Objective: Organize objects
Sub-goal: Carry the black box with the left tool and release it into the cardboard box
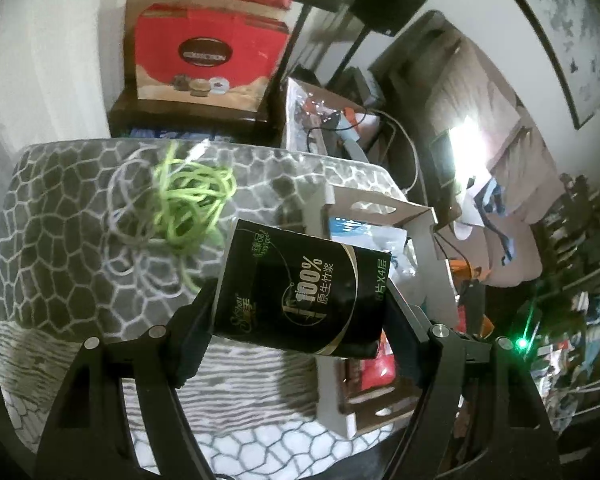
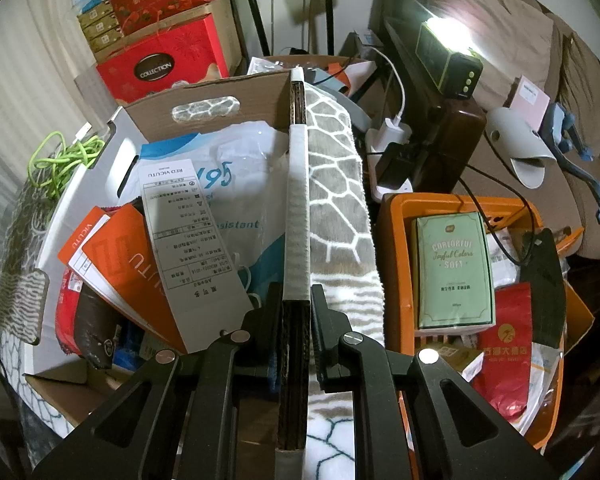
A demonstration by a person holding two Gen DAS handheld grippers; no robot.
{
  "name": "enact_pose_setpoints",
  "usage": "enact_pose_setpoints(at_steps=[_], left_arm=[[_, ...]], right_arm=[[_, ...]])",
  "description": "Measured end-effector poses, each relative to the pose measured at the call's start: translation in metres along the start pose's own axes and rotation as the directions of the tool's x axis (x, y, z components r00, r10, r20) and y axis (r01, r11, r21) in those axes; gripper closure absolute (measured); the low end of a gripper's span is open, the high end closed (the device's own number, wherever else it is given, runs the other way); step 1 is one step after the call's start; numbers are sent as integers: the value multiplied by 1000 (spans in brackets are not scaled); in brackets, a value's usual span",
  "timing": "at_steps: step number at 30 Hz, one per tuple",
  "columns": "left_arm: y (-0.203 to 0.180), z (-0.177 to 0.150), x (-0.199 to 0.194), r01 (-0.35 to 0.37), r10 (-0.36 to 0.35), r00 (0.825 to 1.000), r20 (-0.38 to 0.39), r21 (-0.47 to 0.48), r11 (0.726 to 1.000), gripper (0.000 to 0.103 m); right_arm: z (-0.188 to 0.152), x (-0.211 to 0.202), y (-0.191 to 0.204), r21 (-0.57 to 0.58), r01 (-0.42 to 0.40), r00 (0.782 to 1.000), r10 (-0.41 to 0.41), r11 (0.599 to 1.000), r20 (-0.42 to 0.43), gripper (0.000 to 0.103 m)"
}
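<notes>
In the left wrist view my left gripper is shut on a black tissue pack with gold and green print, held in the air above the grey patterned blanket. The cardboard box stands just behind and to the right of the pack. In the right wrist view my right gripper is shut on the box's near side wall, pinching its edge. The box holds a white plastic bag, orange cards and a long white label.
A tangle of green and white cords lies on the blanket left of the box. An orange basket with a green tissue pack and red packets stands right of the box. Red gift boxes are stacked behind.
</notes>
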State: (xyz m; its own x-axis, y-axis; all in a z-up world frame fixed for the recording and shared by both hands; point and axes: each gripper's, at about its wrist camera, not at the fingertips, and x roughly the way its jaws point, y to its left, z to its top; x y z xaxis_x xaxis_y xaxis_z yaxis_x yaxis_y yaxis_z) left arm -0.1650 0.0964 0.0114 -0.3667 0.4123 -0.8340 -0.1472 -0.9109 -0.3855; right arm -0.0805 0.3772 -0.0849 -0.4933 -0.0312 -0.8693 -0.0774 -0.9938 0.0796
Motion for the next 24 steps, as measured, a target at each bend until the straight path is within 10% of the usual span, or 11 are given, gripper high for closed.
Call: enact_pose_setpoints(at_steps=[24], left_arm=[[-90,16,107,-73,81,993,-85,94,993,29]], right_arm=[[2,1,2,-15,15,1000,-15,1000,0,90]])
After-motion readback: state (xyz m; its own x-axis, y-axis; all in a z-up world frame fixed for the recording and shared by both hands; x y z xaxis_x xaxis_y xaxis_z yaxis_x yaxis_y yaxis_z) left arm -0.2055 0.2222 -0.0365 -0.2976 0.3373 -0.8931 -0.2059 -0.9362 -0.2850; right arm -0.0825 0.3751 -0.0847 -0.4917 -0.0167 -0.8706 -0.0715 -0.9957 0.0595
